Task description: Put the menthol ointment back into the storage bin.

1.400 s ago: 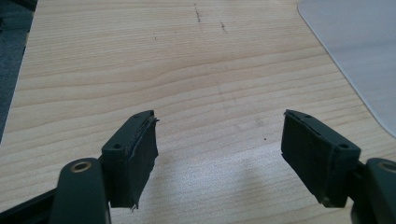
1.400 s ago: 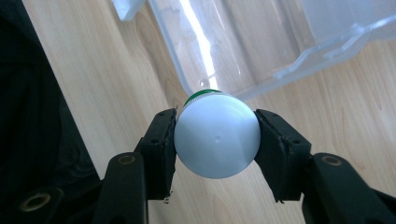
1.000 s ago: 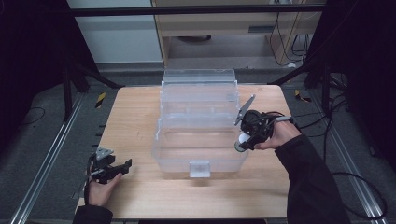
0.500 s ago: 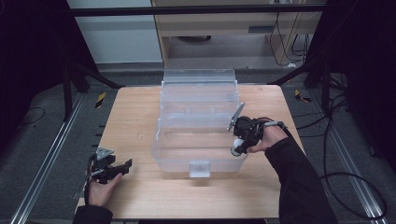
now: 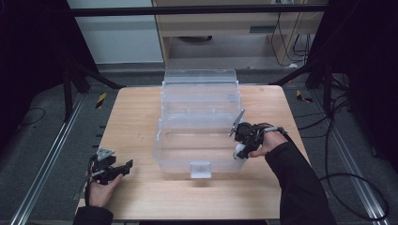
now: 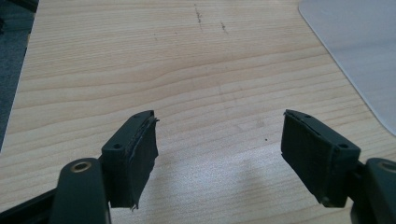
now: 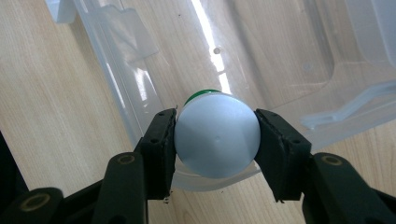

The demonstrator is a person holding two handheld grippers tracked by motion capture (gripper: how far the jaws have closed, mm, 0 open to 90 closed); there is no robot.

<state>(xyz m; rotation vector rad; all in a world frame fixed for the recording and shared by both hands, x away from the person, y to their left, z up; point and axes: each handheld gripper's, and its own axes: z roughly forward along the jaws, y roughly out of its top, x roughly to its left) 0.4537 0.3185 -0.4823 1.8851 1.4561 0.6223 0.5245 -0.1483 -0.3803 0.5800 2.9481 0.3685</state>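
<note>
The right gripper (image 7: 215, 140) clamps a white round-bottomed container (image 7: 216, 136) over the near rim of the clear plastic bin (image 5: 206, 117), probably to drop it in. The left gripper (image 6: 219, 154) rests on the counter (image 5: 136, 117), fingers wide and empty.

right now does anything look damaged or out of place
One small thing: the pad on the left tongs is frayed, its edge peeling from one finger. Otherwise the clear bin sits square on the table, nothing spilled.
</note>
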